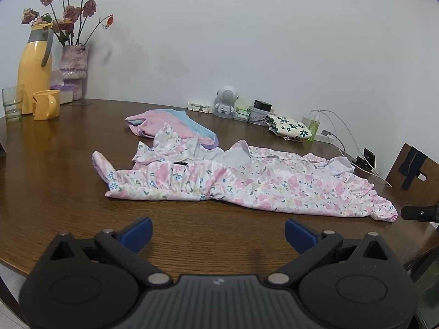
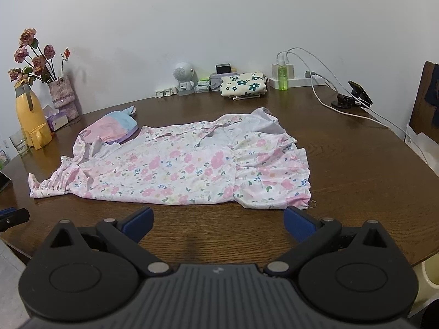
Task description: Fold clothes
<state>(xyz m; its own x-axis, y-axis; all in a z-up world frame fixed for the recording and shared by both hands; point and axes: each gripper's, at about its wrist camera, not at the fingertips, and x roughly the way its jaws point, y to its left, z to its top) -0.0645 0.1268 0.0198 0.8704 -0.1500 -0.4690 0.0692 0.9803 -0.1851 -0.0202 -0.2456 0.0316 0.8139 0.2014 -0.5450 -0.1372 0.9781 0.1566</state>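
My left gripper point(image 1: 218, 233) sits nearest, its blue-padded jaws spread wide with nothing between them, hovering over the bare front edge of the wooden bench point(image 1: 68, 170). My right gripper point(image 2: 218, 223) matches it: jaws wide apart, empty, just short of the garment's hem. The floral dress point(image 2: 175, 170) lies spread across the middle of the bench, partly rumpled, its pale lining showing at the far side. Behind its left end, touching it, is a pink and blue folded cloth point(image 2: 115, 127). Further back against the wall stand a yellow flask point(image 1: 34, 65), a yellow mug point(image 1: 46, 104), a flower vase point(image 1: 74, 68) and a floral pouch point(image 2: 242, 83).
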